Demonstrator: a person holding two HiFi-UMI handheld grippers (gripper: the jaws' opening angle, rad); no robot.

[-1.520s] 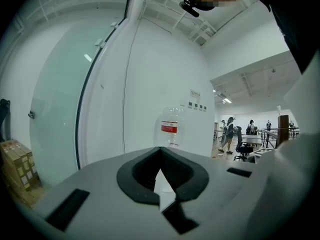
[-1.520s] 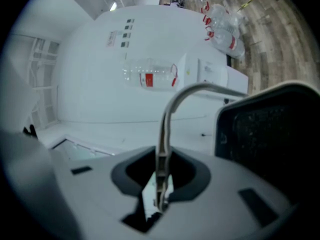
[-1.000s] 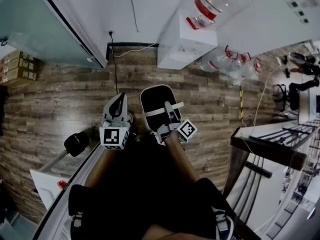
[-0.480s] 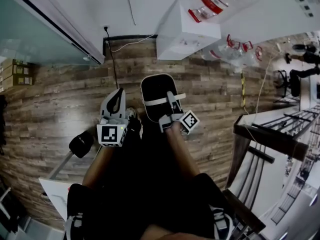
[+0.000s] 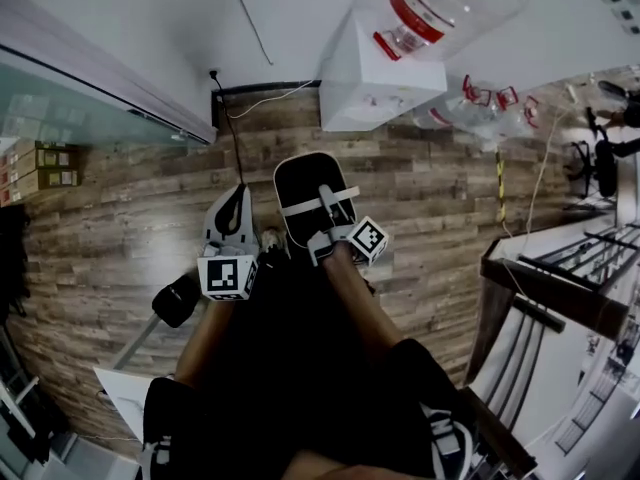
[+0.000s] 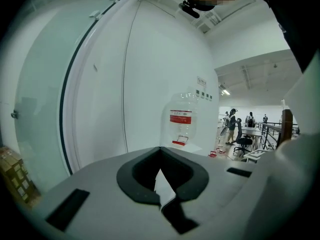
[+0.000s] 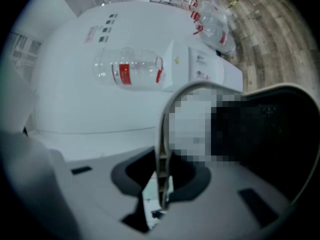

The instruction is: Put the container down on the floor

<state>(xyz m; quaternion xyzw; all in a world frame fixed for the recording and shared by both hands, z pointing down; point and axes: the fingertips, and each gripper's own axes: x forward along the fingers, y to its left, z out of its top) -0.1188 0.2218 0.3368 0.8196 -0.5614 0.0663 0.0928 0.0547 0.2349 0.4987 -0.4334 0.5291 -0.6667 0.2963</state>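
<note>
Right claw [image 5: 330, 204], clamped on the container [image 5: 300, 178], hides its near rim

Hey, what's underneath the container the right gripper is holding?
Wood-plank floor shows all around the container, gripped at its rim by the right gripper. The patch directly beneath is covered, so contact with the floor cannot be seen.

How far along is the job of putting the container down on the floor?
Done: the right gripper is clamped on the white rim of the black container. In hand: the container hangs in the air above the wooden floor, in front of the person. Left: lower it onto the floor and open the jaws. The left gripper holds nothing.
</note>
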